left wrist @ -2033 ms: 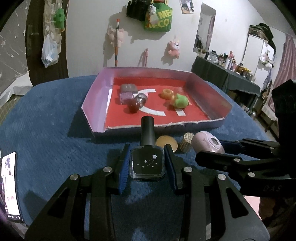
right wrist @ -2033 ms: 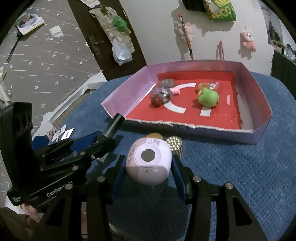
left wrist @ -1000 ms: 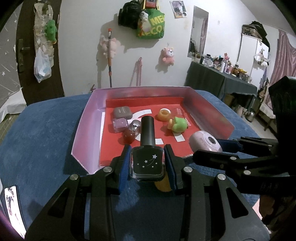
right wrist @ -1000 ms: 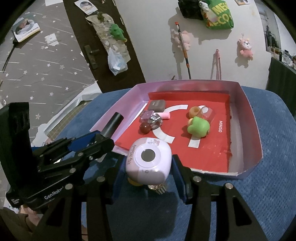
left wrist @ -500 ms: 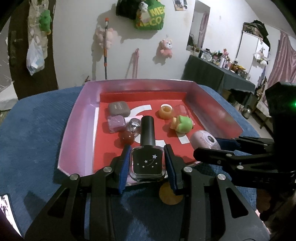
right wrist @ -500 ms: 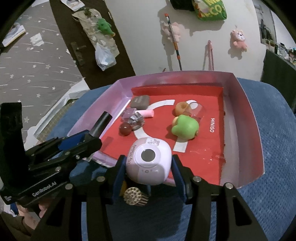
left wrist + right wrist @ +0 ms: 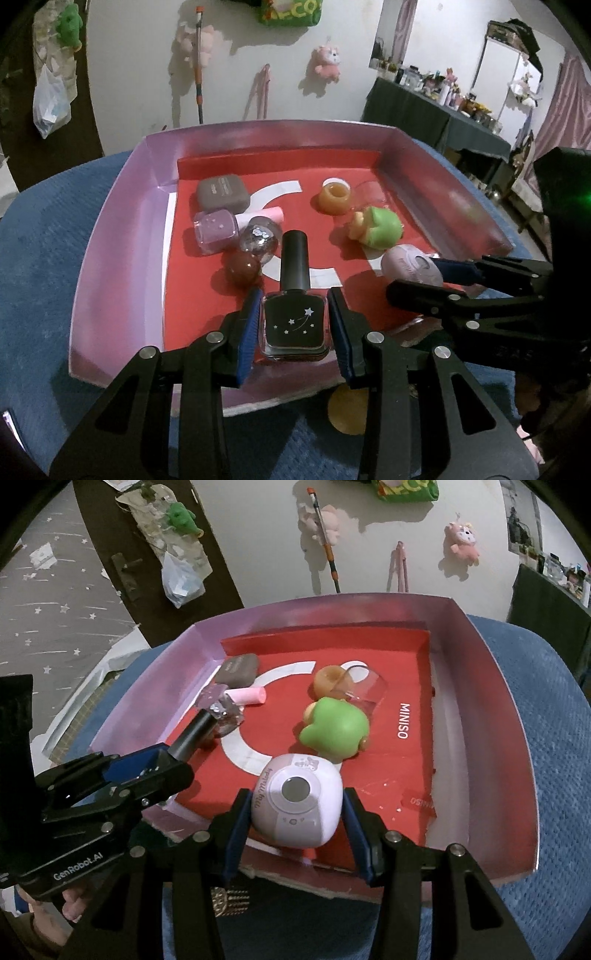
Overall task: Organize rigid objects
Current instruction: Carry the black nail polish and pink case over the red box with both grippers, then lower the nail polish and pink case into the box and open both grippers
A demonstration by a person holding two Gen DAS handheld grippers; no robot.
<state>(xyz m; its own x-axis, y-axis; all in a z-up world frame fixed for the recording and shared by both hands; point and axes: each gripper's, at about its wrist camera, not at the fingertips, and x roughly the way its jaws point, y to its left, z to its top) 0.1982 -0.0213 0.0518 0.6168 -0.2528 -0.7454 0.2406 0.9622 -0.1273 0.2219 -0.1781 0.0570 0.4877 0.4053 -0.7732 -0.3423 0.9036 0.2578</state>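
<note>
free room: bare red floor of the tray point(image 7: 402, 771) on its right side, past the green toy point(image 7: 334, 729);
in the way: bottles point(image 7: 216, 230) crowd the left; the near wall point(image 7: 369, 884)

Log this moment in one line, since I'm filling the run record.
left claw: shut on black star-printed nail polish bottle | right claw: shut on rounded lilac plastic gadget | both over red-floored pink cardboard tray

Nail polish bottle point(image 7: 295, 323): black, silver-white stars. Tray point(image 7: 118, 236): lilac walls, red floor with white arcs. Round gadget point(image 7: 295, 801): pale lilac, grey centre disc. Toy point(image 7: 334, 733): bright green. Case point(image 7: 221, 192): grey. Bench point(image 7: 554, 738) cover: blue. Fingers point(image 7: 247, 328): blue pads.
</note>
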